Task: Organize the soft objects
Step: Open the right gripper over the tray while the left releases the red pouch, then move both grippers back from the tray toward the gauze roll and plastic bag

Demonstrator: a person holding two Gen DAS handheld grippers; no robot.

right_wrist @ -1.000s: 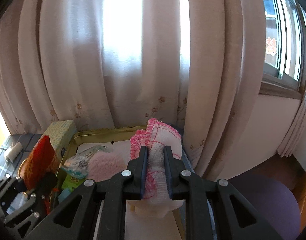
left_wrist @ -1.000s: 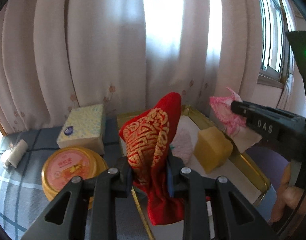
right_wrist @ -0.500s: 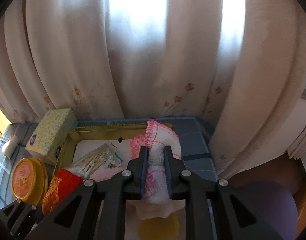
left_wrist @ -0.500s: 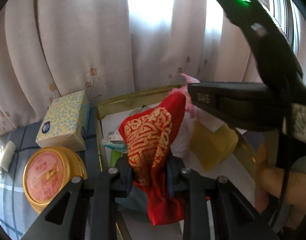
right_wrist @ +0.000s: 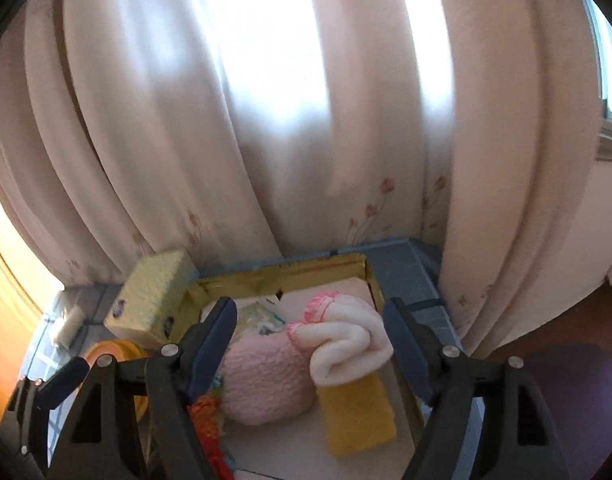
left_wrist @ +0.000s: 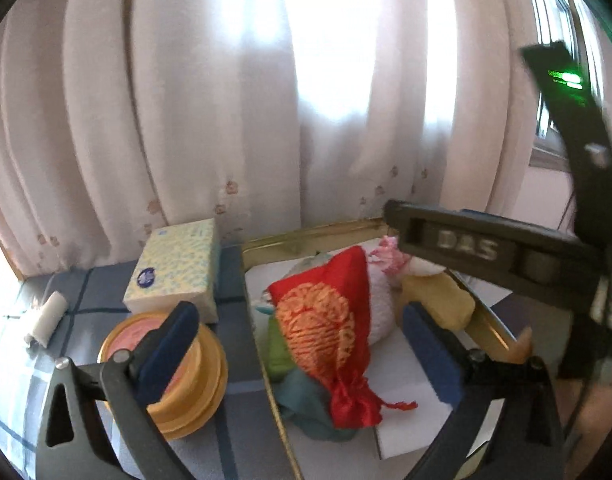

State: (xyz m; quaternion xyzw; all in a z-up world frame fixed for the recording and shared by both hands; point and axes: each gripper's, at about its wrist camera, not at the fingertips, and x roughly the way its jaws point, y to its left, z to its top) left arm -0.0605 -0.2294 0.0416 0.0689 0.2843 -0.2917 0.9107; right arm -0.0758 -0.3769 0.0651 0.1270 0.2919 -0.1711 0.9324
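Both claws, left gripper [left_wrist: 302,356] and right gripper [right_wrist: 310,344], are just opening empty above the limp red pouch [left_wrist: 326,336], best pinched mid-body.

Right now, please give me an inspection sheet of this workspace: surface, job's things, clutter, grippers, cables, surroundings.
Surface: blue checked cloth.
Job's things: red pouch, pink fluffy pad, white pink-edged cloth and yellow sponge lie in the gold tray.
Clutter: tissue box, round yellow tin, small white roll beside the tray.
Grippers: left gripper and right gripper have just been opening; both open, pads off the items.
Cables: nothing seen.
Surroundings: pale curtain, window.
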